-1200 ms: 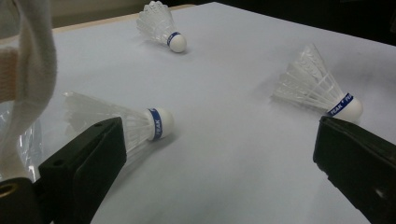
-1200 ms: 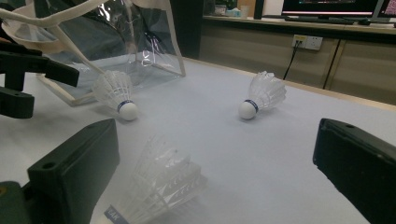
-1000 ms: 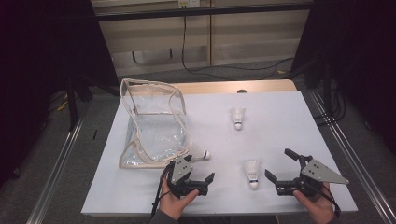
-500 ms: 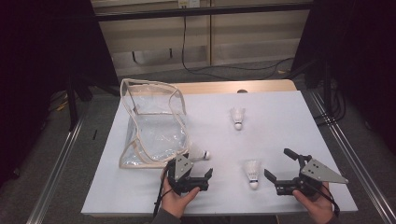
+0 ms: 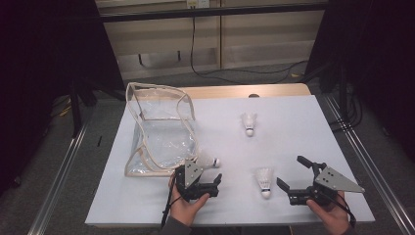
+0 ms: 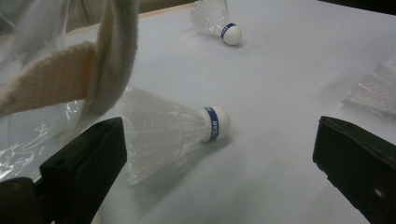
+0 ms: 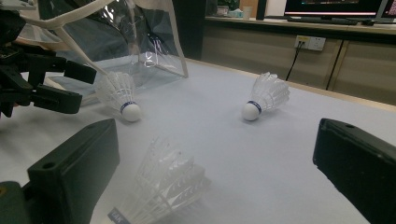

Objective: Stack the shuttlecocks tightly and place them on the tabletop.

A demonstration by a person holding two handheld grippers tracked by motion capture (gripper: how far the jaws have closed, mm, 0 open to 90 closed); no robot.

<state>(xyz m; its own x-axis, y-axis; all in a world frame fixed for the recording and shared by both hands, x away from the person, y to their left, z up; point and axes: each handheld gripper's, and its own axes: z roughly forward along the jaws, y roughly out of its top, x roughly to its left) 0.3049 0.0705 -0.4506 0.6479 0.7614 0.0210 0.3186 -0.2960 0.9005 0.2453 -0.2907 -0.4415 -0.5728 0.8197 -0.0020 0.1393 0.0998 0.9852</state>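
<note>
Three white shuttlecocks lie on the white table top (image 5: 303, 122). One shuttlecock (image 5: 208, 160) (image 6: 177, 130) rests beside the clear bag (image 5: 161, 132), cork pointing right. My left gripper (image 5: 215, 186) (image 6: 217, 154) is open just in front of it, jaws either side of it but apart from it. A second shuttlecock (image 5: 264, 178) (image 7: 163, 186) lies in front of my open right gripper (image 5: 289, 171) (image 7: 215, 163), between its jaws in the right gripper view. The third shuttlecock (image 5: 249, 122) (image 7: 266, 95) lies farther back.
The bag's cream strap (image 6: 70, 74) hangs close to the left jaw in the left gripper view. The bag's mouth faces the near shuttlecock. Metal rails (image 5: 58, 196) run along both table sides. A dark floor and cables lie beyond the table.
My left gripper has edged forward towards the shuttlecock beside the bag. The right gripper and the shuttlecocks have stayed put.
</note>
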